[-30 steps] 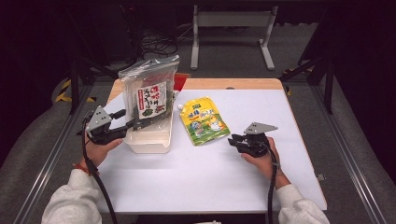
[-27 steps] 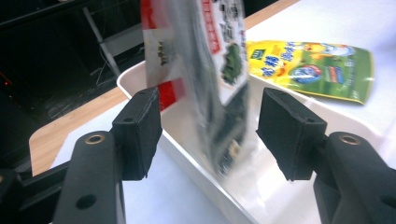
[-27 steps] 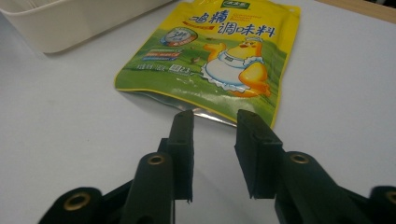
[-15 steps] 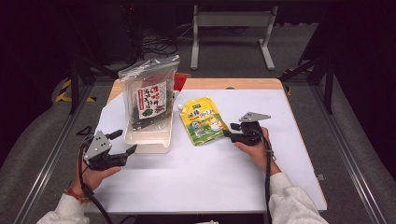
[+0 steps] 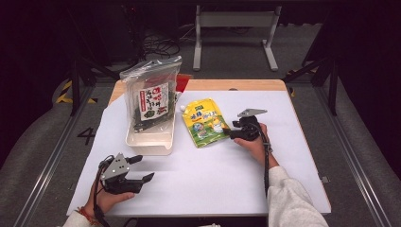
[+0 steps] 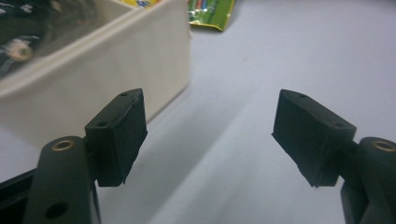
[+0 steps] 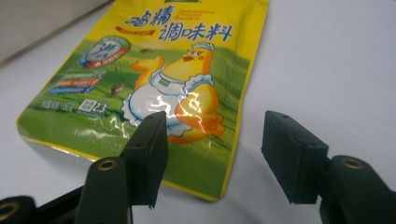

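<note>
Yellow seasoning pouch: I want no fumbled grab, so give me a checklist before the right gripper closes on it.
1. Right gripper jaws apart, just been opening: ok.
2. Nothing between its jaws yet: ok.
3. Yellow seasoning pouch lies flat on the white table: ok.
4. Jaws straddle the pouch's edge: not ok, one pad over it, the other over bare table.
5. Left gripper open, apart from the pouch: ok.
6. White bin with the seaweed bag beside the pouch, touching or not: cannot tell.

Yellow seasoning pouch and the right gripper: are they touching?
Cannot tell. In the right gripper view the right gripper has its jaws open over the yellow seasoning pouch's near corner, left pad overlapping it, right pad above the white table; no gap or contact shows.
</note>
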